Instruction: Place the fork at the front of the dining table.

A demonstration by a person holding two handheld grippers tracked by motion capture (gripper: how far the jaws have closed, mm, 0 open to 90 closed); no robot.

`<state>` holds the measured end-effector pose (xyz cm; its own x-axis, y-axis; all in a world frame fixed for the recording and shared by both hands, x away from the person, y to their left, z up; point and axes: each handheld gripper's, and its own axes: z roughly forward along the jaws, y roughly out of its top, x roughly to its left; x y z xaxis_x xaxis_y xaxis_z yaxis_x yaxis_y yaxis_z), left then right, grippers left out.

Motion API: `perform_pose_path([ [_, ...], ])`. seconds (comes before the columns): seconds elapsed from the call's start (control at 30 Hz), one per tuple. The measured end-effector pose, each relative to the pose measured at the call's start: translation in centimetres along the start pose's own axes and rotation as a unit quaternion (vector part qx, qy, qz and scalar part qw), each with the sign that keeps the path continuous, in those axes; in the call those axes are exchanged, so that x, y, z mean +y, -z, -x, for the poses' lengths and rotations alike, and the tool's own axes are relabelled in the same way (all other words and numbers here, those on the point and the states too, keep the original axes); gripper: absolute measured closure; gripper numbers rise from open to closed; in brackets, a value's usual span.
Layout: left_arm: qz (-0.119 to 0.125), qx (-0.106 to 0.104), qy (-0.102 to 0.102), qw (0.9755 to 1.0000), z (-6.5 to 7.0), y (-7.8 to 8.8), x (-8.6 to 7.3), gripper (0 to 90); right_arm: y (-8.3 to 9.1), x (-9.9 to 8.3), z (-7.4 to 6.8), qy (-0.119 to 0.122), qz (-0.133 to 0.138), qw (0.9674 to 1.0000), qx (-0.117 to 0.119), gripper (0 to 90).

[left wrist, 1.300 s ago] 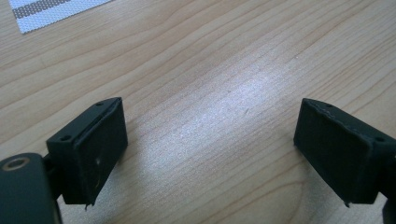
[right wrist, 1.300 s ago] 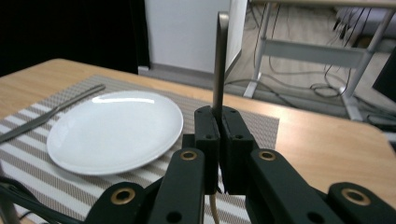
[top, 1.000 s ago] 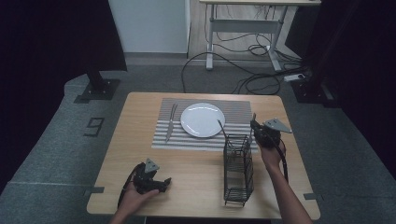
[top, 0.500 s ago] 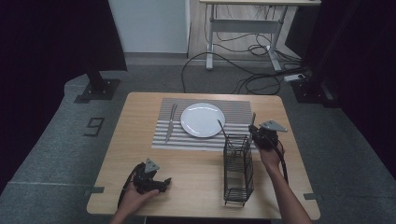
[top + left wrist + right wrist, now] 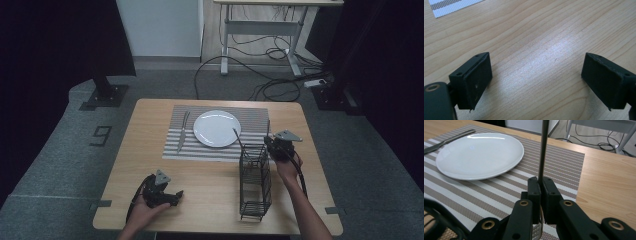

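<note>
Fork [image 5: 543,147] | pinched by right claw [image 5: 540,185] (upright) | wire caddy [image 5: 254,182] beside | left claw [image 5: 537,82] spread

Grey carpet floor [image 5: 65,165] all round the light wooden table [image 5: 150,125]. White wall panel [image 5: 160,27] at the back, dark curtains [image 5: 55,45] left and right of it. Black stand base [image 5: 105,95] sits on the carpet at left, a floor marker [image 5: 101,135] near it. Behind, a metal-legged desk [image 5: 260,25] with black cables [image 5: 265,75] tangled under it. Lighting is dim and even.
</note>
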<state>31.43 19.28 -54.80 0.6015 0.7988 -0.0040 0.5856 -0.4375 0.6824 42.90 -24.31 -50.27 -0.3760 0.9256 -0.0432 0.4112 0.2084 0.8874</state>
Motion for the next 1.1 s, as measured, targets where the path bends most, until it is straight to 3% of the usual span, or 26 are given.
perform_pose_path([
  [0.37,0.000,0.000,0.000,1.0000,0.0,0.0,0.0,9.6,0.0,-0.8,1.3,-0.026,-0.009,0.9996,-0.007,86.2],
  [0.67,-0.001,0.000,-0.001,1.0000,0.0,0.0,0.0,9.5,1.1,0.1,2.4,-0.027,-0.019,0.9994,-0.010,86.3],
  [0.97,-0.001,-0.001,-0.001,1.0000,0.0,0.0,0.0,9.5,-0.7,-0.1,1.9,-0.020,-0.030,0.9993,-0.007,86.3],
  [1.1,-0.001,-0.001,-0.001,1.0000,0.0,0.0,0.0,9.5,-1.4,0.0,2.3,-0.036,-0.033,0.9988,-0.007,86.3],
])
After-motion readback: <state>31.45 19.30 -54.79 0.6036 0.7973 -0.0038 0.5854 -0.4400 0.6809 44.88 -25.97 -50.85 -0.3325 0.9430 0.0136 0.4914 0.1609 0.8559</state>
